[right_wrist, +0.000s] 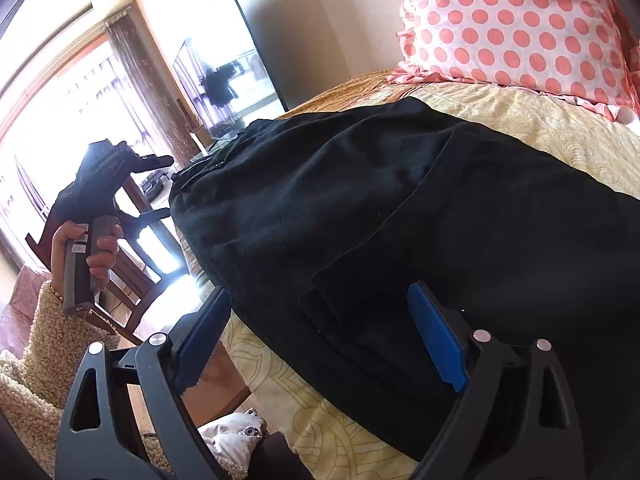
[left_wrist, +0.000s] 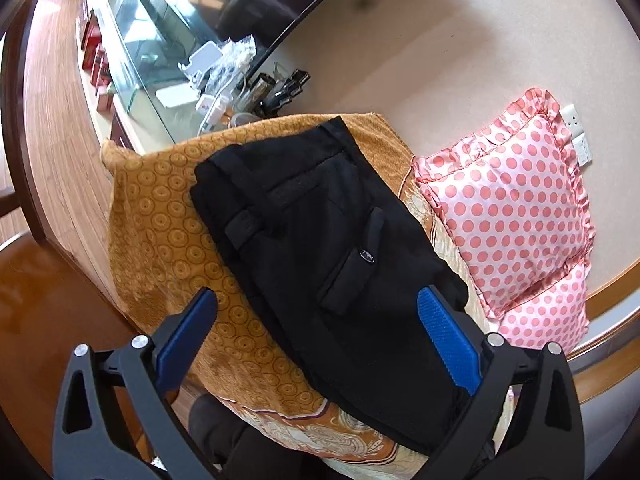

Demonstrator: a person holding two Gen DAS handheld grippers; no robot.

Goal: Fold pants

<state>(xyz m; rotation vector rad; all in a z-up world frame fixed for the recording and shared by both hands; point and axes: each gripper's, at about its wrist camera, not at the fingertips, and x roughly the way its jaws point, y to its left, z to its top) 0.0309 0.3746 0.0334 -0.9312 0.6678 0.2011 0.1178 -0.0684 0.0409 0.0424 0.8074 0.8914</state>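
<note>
Black pants (left_wrist: 320,240) lie folded on the bed, waistband at the far end, a back pocket with a button facing up. My left gripper (left_wrist: 318,300) is open and empty, held above the near part of the pants. In the right wrist view the pants (right_wrist: 400,220) fill the middle of the frame. My right gripper (right_wrist: 320,304) is open and empty, low over their near edge. The left gripper's handle (right_wrist: 86,240) shows in a hand at the left, raised off the bed.
An orange patterned blanket (left_wrist: 160,232) and a yellow sheet (right_wrist: 540,120) cover the bed. A pink polka-dot pillow (left_wrist: 508,208) lies at the bed's right side by the wall. A glass TV stand (left_wrist: 160,52) with cables and a wooden chair (right_wrist: 136,264) stand beyond the bed.
</note>
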